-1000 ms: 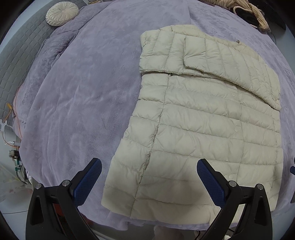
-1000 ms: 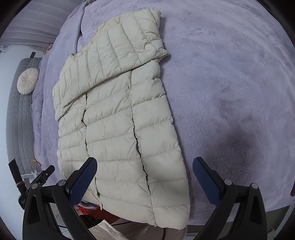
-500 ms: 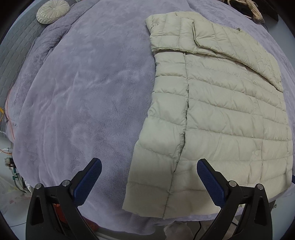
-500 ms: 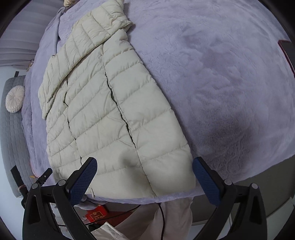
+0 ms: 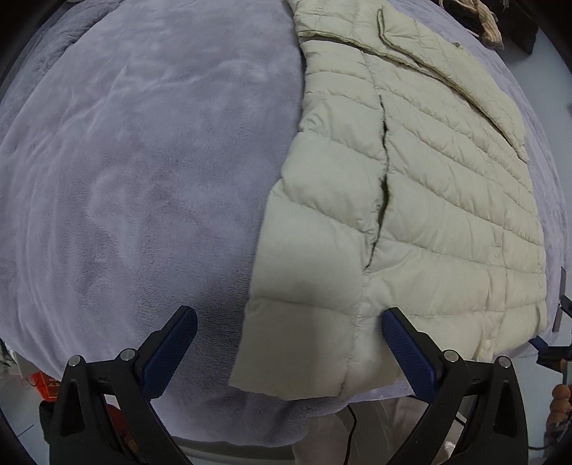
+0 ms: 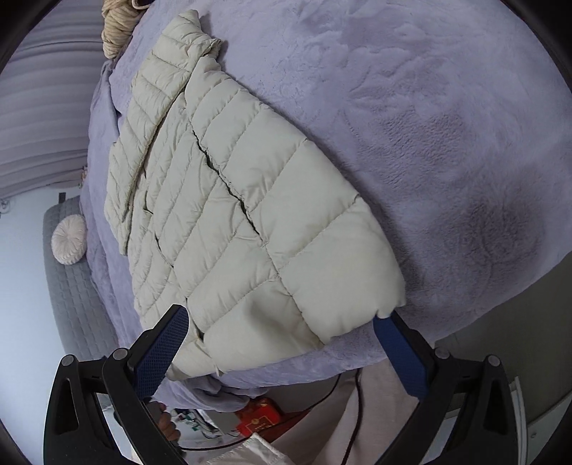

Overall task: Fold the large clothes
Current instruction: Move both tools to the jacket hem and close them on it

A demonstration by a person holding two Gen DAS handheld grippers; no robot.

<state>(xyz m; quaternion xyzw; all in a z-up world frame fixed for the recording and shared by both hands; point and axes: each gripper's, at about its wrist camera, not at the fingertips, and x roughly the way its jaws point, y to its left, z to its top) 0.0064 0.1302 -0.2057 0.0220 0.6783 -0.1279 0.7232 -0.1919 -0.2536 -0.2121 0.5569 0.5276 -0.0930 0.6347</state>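
Observation:
A cream quilted puffer jacket (image 5: 422,186) lies flat on a lilac fleece bedspread (image 5: 143,179), both sleeves folded in over its body. In the left wrist view my left gripper (image 5: 289,347) stands open over the jacket's near left hem corner, one blue pad on the fleece, the other at the hem. In the right wrist view the jacket (image 6: 250,221) runs away to the upper left. My right gripper (image 6: 280,343) is open and straddles the near right hem corner, close above it. Neither gripper holds anything.
The bed's near edge drops off just under both grippers, with a person's light trousers (image 6: 321,422) and a red box (image 6: 261,418) on the floor below. A round cream cushion (image 6: 68,240) rests on a grey quilted surface at left. A knitted bundle (image 6: 116,32) lies at the far end.
Both grippers have come down and closer to the jacket's near hem, the left over its left corner and the right over its right corner. Jaws stayed open.

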